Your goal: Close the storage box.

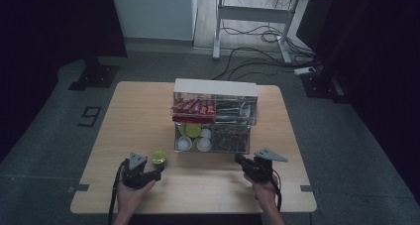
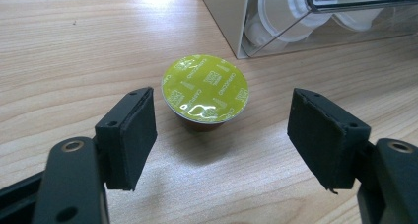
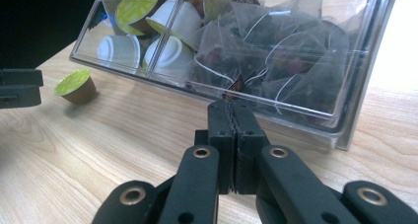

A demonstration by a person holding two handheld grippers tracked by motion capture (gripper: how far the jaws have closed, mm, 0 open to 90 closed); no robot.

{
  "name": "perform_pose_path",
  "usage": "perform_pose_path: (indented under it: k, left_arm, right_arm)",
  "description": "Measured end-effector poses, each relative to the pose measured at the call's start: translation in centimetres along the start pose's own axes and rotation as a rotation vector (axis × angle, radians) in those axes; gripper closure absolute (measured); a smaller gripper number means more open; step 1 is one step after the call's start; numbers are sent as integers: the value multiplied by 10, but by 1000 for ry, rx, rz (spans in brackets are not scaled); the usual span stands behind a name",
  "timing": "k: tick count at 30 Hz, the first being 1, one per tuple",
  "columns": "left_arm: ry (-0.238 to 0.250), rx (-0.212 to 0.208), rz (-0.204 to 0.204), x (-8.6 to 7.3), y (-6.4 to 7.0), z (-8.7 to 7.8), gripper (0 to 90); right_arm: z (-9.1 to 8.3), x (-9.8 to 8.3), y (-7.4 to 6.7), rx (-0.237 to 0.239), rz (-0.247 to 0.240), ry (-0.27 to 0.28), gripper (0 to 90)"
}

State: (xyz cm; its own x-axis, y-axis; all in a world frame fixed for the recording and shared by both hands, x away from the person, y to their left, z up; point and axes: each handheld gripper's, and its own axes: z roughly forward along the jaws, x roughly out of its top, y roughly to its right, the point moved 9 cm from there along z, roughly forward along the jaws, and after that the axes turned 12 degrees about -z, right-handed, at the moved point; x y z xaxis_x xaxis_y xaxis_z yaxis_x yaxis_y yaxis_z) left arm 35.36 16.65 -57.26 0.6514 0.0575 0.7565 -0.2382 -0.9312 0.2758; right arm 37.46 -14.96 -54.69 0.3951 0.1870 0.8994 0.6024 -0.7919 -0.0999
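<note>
Left tongs (image 2: pixel 222 130) gaping, empty; green-lidded capsule (image 2: pixel 205 89) just ahead, between the jaws. To be straddled squarely (below the rim), then closed. Right tongs (image 3: pixel 231 118) clamped, empty.

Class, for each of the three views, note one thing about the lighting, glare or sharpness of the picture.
High view: dim overall, with near-black surroundings and a soft, low-detail light wooden table. Left gripper view: bright and sharp, with a white glare spot on the green foil-lidded coffee capsule and an overexposed patch on the wood at the top. Right gripper view: the clear plastic organiser box washes out to white at the right edge.
</note>
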Motion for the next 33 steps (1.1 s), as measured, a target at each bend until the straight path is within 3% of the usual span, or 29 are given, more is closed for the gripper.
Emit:
perform_pose_path:
  k: [5,13,17,33]
  left_arm:
    - [-1,2,-2,0,-1,0,272]
    - [0,0,-5,1,-3,-2,276]
    - [-8,-6,-4,1,-3,-3,276]
    - [-40,-26,-1,-1,-3,-1,275]
  right_arm:
    - [-4,2,5,4,10,27,813]
    - [-16,2,7,22,-63,70,646]
    - [-23,-4,11,14,-70,82,575]
    - [-43,-55,28,-39,-83,-10,470]
